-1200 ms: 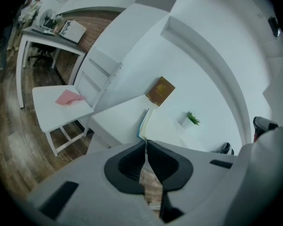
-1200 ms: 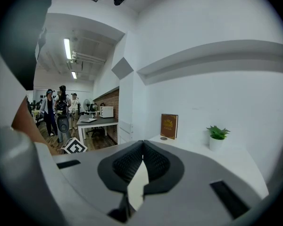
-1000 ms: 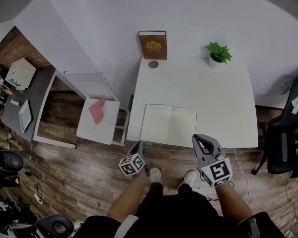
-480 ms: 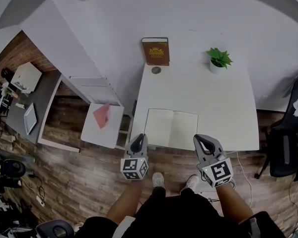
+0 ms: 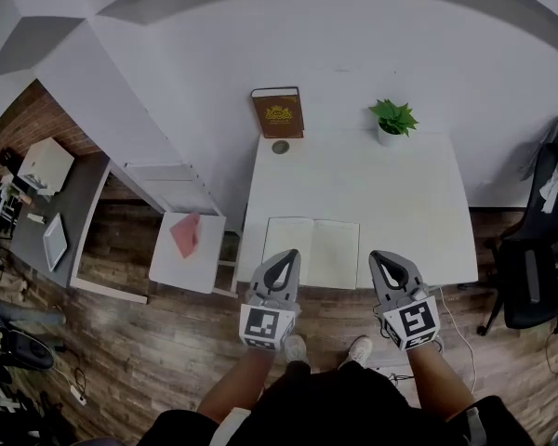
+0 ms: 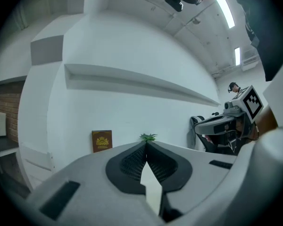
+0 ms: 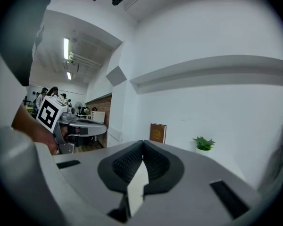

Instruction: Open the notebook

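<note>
Count: one open notebook (image 5: 312, 252), one plant (image 5: 391, 117), left gripper (image 5: 285, 255), right gripper (image 5: 384, 257) closed

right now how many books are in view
2: the open notebook lies at the table's near edge; a brown book stands against the wall at its far left corner.

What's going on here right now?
A person holds a gripper in each hand at the near edge of the white table. The notebook lies open and flat there. The left gripper and right gripper are both shut, and neither holds anything. The opening looks done.
</note>
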A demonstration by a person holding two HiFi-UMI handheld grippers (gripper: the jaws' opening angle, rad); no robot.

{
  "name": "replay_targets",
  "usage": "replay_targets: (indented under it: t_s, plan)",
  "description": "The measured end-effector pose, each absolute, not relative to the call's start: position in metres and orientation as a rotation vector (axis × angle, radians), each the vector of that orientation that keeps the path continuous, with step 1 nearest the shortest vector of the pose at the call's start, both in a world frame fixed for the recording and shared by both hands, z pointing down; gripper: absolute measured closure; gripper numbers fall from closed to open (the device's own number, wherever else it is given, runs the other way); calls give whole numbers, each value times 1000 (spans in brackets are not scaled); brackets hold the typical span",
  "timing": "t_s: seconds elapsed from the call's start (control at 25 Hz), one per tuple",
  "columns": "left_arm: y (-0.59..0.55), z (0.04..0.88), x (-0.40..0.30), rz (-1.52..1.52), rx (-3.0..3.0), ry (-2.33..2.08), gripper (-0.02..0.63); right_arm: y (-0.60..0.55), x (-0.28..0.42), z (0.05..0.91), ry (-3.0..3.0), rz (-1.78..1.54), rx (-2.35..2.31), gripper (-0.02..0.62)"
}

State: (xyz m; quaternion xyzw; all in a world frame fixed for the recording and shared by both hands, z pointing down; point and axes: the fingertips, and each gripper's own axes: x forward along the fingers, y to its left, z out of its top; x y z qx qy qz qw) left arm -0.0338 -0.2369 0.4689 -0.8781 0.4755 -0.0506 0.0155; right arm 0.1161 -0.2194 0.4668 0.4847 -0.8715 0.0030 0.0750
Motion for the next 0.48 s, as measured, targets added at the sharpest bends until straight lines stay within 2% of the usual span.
replay_targets:
  t_s: [0.48]
  plan:
    - [-227, 459, -5, -165, -2765, 1395, 600, -212, 128, 455, -2558, -93, 1440, 592]
